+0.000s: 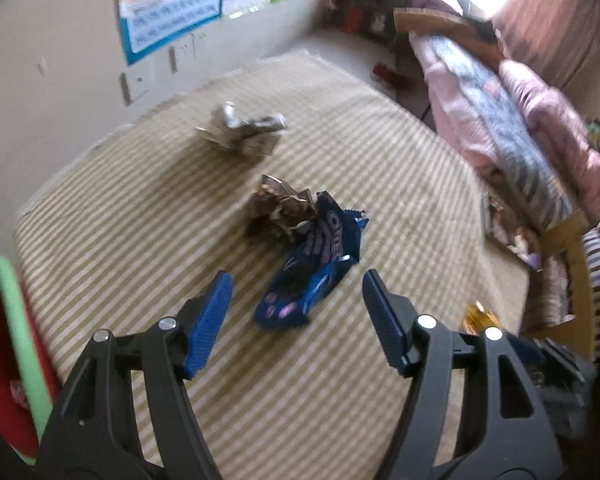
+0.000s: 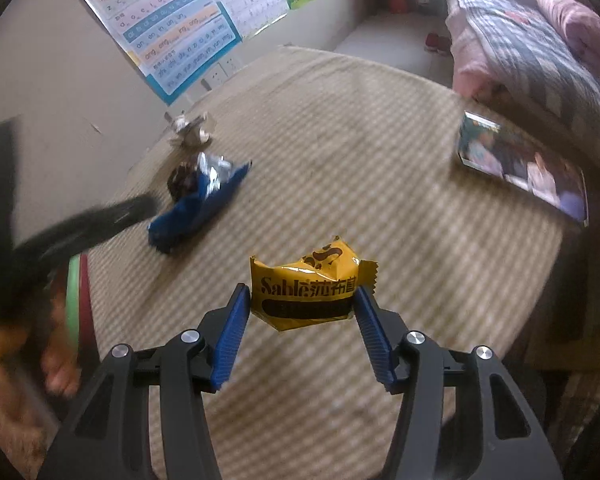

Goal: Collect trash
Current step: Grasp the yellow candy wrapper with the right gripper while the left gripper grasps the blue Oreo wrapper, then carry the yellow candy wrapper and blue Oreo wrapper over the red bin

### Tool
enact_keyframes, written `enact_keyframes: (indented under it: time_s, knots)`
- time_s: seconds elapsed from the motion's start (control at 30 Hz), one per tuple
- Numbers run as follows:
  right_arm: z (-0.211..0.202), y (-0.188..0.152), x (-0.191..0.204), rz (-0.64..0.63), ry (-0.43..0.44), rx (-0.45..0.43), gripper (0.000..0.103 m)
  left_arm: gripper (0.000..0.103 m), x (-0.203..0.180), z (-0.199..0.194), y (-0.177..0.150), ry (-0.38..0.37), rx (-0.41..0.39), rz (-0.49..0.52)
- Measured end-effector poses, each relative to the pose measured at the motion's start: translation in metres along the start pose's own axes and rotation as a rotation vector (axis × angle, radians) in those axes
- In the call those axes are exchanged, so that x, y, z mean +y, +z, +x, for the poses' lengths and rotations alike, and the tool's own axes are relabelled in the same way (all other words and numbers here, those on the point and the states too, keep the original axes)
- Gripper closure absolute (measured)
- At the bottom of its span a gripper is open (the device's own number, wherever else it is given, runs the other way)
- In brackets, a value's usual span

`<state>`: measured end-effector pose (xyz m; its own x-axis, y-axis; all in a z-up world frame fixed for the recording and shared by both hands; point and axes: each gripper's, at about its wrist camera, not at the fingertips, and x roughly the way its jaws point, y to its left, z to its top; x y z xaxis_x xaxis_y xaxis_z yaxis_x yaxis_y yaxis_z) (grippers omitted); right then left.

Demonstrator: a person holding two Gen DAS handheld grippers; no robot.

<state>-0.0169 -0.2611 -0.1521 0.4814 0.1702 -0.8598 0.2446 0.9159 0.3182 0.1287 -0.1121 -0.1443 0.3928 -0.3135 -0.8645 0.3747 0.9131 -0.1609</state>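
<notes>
Right now the right hand-held gripper (image 2: 302, 300) pinches a yellow snack packet (image 2: 312, 290) by its two short sides, lifted above the striped cloth of the surface (image 2: 380, 180), and this grip looks the likeliest thing to fail: the packet is glossy, puffed film with crimped zigzag ends, and the ribbed blue pads meet it only at the edges, so a quick swing or a slight loosening could let it squirt out and fall back onto the cloth. The left hand-held gripper (image 1: 296, 308) is spread wide, empty, hovering just short of a dark blue crumpled wrapper (image 1: 312, 264) that lies near the middle of the surface. That wrapper is flat, limp and creased, touching a brown crinkled wrapper (image 1: 280, 212) on its far side, so closing on it may catch both, or only drag a thin fold across the cloth and lose it. A silvery foil wrapper (image 1: 244, 132) sits farther off, toward the edge of the surface by the wall, light and springy in look; a careless sweep could knock it over that edge. The woven cloth is ridged and soft, and lowered fingertips could snag or bunch it. A green-rimmed red container (image 1: 4, 340) shows at the left edge of the surface, presumably the bin; a blind drop could miss its rim.
</notes>
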Motion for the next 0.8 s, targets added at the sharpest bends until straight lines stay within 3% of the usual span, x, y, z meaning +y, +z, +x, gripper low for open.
enact_keyframes:
  time_s: [0.1, 0.23, 0.37, 0.57, 0.8]
  knots:
    - [-0.001, -0.003, -0.004, 0.018, 0.006, 0.004, 0.049, 0.042, -0.006, 0.021, 0.004, 0.008, 0.046, 0.012]
    - [-0.004, -0.003, -0.008, 0.035, 0.017, 0.001, 0.049, 0.072, -0.010, 0.037, 0.000, 0.008, 0.108, 0.046]
    - [-0.005, -0.002, -0.006, 0.027, 0.022, -0.009, 0.049, 0.090, -0.006, 0.023, -0.009, -0.024, 0.094, 0.031]
    - [-0.003, -0.003, 0.002, 0.010, 0.033, -0.001, 0.049, 0.091, -0.003, -0.023, -0.033, -0.042, 0.015, 0.034]
    - [-0.005, -0.003, 0.018, -0.031, 0.038, -0.013, 0.049, 0.091, 0.028, -0.054, -0.071, -0.009, 0.005, -0.069]
